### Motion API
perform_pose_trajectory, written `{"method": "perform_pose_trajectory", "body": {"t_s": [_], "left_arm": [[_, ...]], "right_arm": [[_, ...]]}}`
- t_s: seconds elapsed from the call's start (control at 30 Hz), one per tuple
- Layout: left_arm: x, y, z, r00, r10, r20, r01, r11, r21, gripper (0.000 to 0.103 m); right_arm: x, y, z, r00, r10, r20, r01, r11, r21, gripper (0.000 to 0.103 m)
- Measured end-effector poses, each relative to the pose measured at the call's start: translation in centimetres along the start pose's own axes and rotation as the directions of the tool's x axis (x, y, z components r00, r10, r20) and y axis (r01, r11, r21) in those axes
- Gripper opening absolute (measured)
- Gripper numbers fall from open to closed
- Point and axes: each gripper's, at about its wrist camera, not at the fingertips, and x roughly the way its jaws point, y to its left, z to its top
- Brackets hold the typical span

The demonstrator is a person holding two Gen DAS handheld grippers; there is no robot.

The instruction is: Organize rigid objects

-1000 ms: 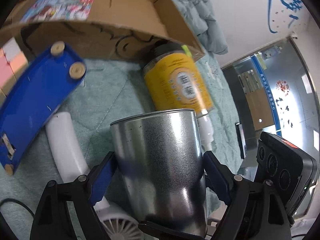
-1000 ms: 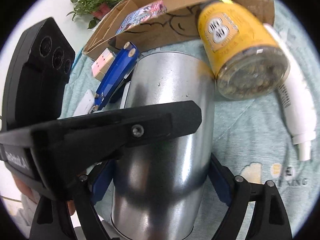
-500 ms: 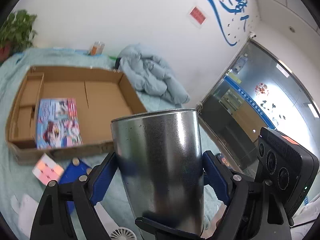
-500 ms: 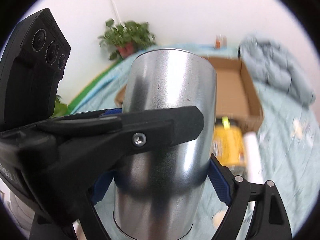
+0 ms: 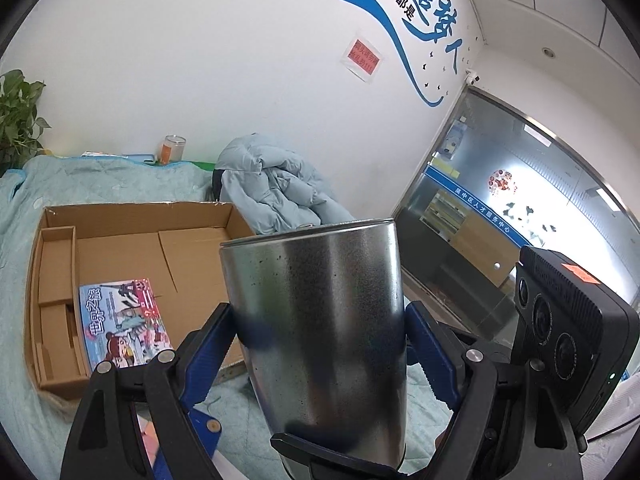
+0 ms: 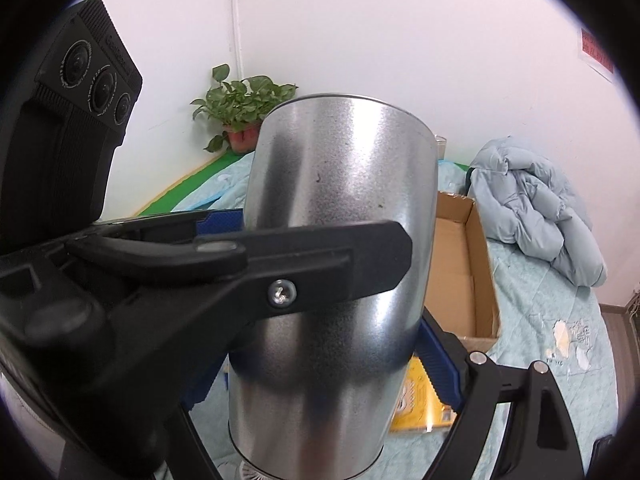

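Note:
A tall steel cup [image 5: 320, 320] is held up in the air between both grippers, above the bed. My left gripper [image 5: 320, 332] is shut on it, its blue pads [image 5: 212, 344] pressed to the cup's two sides. My right gripper [image 6: 324, 360] is shut on the same cup [image 6: 340, 184]; its right blue pad [image 6: 436, 348] touches the wall, and its left pad is hidden. One black finger of the left gripper [image 6: 320, 264] crosses in front of the cup. An open cardboard box [image 5: 132, 240] lies on the bed behind, with a picture book [image 5: 120, 320] inside.
A yellow jar [image 6: 416, 404] and a blue object [image 5: 200, 420] lie on the teal bedspread [image 6: 552, 320] below the cup. A pale blue jacket [image 5: 280, 188] is heaped beside the box. A potted plant [image 6: 240, 104] stands by the white wall.
Both grippers have risen and tipped up with the cup still held between them. The jar, blue object and white bottle dropped low or out of view; the box now lies below.

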Motion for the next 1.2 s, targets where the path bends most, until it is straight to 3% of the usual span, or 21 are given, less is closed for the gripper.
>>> {"method": "perform_pose_trajectory", "body": {"t_s": [0.3,0.73,0.93,1.2], "left_arm": [[4.7,3.2,2.3,0.999,0.002,-0.041,-0.003,1.000,-0.020,0.083],[15.1,11.9,3.5,0.987,-0.021,-0.156,0.002,0.992,-0.127,0.083],[20.3,15.6,3.3,0.966,0.008,-0.259,-0.058,0.981,-0.186,0.083],[25.4,19.1,1.5,0.926,0.010,-0.377,-0.120,0.955,-0.271,0.084]], "right_arm": [[2.9,-1.4,1.5,0.999,0.000,-0.036,0.001,1.000,0.011,0.087],[10.8,-5.0,2.7,0.987,0.012,-0.157,-0.005,0.999,0.043,0.087],[15.4,-7.7,2.6,0.963,0.084,-0.254,-0.059,0.993,0.103,0.087],[19.2,-9.3,1.2,0.909,0.168,-0.383,-0.109,0.979,0.172,0.087]]}}
